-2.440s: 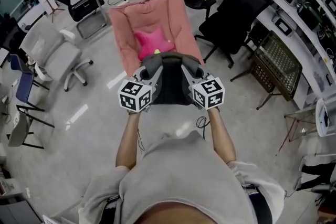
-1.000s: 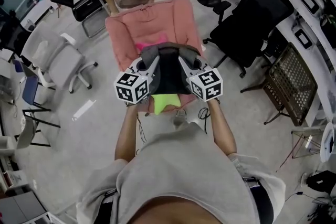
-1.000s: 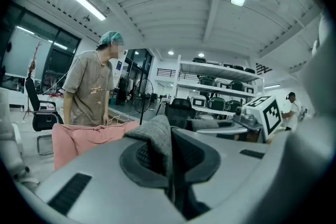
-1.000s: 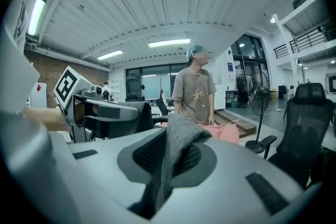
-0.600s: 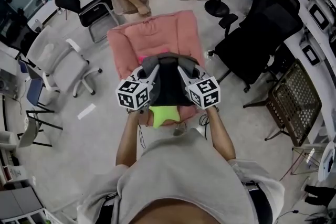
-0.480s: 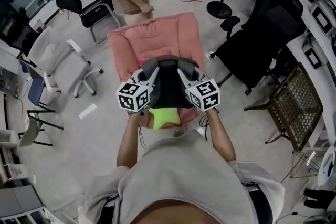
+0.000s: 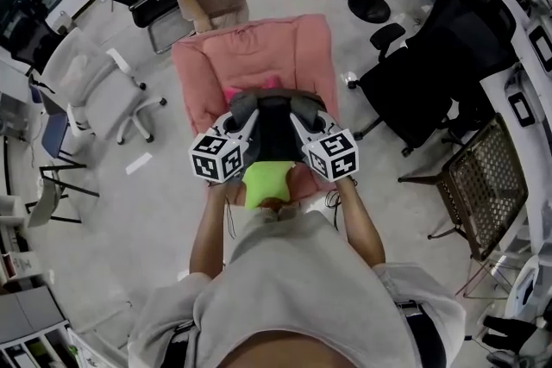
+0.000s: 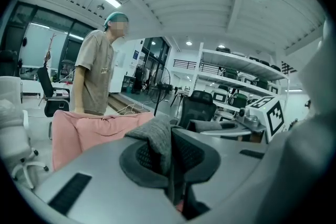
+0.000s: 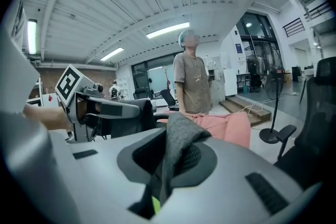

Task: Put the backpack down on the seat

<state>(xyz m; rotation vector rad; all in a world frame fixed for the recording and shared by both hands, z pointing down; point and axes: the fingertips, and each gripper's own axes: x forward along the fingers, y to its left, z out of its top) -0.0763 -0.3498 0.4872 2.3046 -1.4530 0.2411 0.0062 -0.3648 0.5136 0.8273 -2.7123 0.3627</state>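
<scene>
While both forearms [image 7: 210,230] reach forward side by side, left gripper [image 7: 240,112] and right gripper [image 7: 304,109] tilt slightly down, jaws nearly closed, pinching the dark grey fabric backpack [image 7: 276,138]. It hangs over the pink cushioned seat [image 7: 250,56].

Pink padded seat [image 7: 259,56], bearing a magenta cushion [image 7: 231,90] by the backrest. Around it on the grey floor [image 7: 147,211]: white office chair [image 7: 82,77], black office chair [image 7: 440,56], fan base [image 7: 368,6], white strip [image 7: 138,162].
</scene>
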